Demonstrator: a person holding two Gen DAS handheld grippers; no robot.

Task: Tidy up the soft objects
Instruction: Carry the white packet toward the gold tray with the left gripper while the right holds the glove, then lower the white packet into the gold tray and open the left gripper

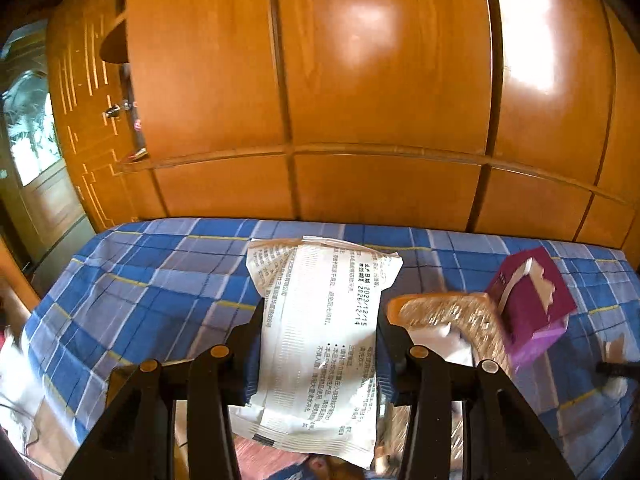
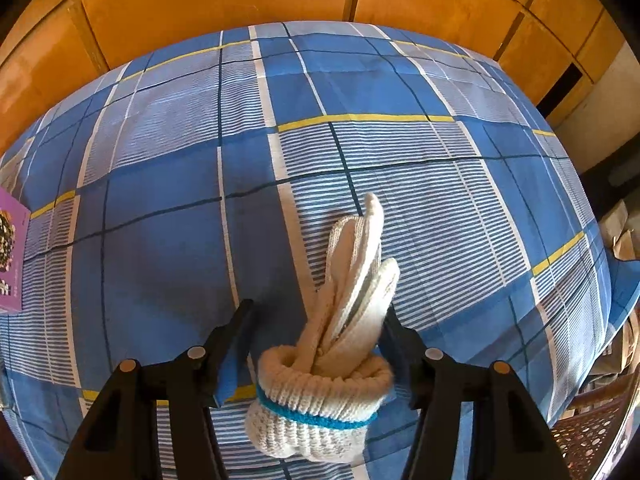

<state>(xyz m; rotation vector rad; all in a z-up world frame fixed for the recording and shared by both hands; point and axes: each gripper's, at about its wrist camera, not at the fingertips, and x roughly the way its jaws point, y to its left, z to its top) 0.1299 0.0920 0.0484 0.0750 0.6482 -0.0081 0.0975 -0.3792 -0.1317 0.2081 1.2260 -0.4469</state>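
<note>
In the left wrist view, my left gripper [image 1: 322, 312] is shut on a white soft pack printed with black text [image 1: 320, 332], held above the blue plaid bed [image 1: 160, 280]. In the right wrist view, my right gripper [image 2: 318, 312] holds a rolled pair of white knit gloves with a blue cuff band [image 2: 332, 360] between its fingers, just above the plaid bedcover [image 2: 160, 240]. The gloves touch the right finger; a gap shows by the left finger.
A purple tissue box [image 1: 532, 304] and a brown patterned pack [image 1: 452, 316] lie on the bed to the right of the left gripper. The purple box's edge shows in the right wrist view [image 2: 12, 256]. Orange wooden wardrobe doors [image 1: 360, 80] stand behind the bed.
</note>
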